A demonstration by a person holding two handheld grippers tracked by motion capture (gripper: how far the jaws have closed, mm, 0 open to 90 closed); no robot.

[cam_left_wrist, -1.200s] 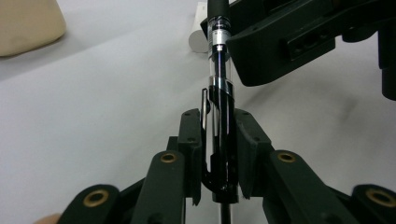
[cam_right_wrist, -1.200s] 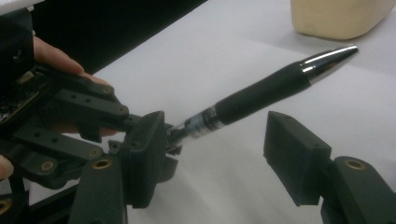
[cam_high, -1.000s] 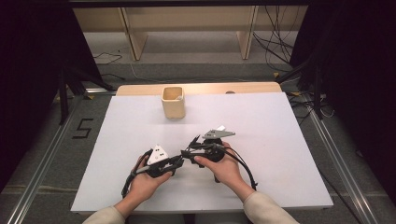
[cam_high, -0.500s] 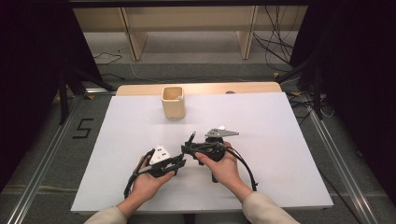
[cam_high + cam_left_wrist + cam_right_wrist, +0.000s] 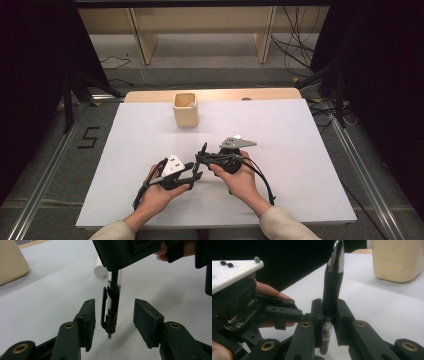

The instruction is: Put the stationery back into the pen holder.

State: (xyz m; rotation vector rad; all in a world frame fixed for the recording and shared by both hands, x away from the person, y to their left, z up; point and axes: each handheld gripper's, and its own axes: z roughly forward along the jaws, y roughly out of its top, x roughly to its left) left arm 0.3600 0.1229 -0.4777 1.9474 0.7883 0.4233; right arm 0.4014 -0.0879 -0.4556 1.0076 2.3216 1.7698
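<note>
A black pen (image 5: pixel 333 277) with a silver tip stands upright in my right gripper (image 5: pixel 328 312), whose jaws have just been closing and are shut on its barrel. In the left gripper view the pen's clip end (image 5: pixel 111 307) hangs between the two pads of my left gripper (image 5: pixel 114 322). Those jaws have just been opening and stand open, clear of the pen on both sides. In the high view both grippers meet at the table's near middle, the left gripper (image 5: pixel 196 172) pointing right toward the right gripper (image 5: pixel 202 159).
A beige cup (image 5: pixel 185 109) stands at the far middle of the white table (image 5: pixel 300 130), well beyond the hands. A small white round piece (image 5: pixel 100 271) lies on the table behind the pen. Dark floor and rails flank the table.
The left gripper's jaws have spread away from the pen, and the right gripper's jaws have closed on it. Both hands have stayed nearly in place.
</note>
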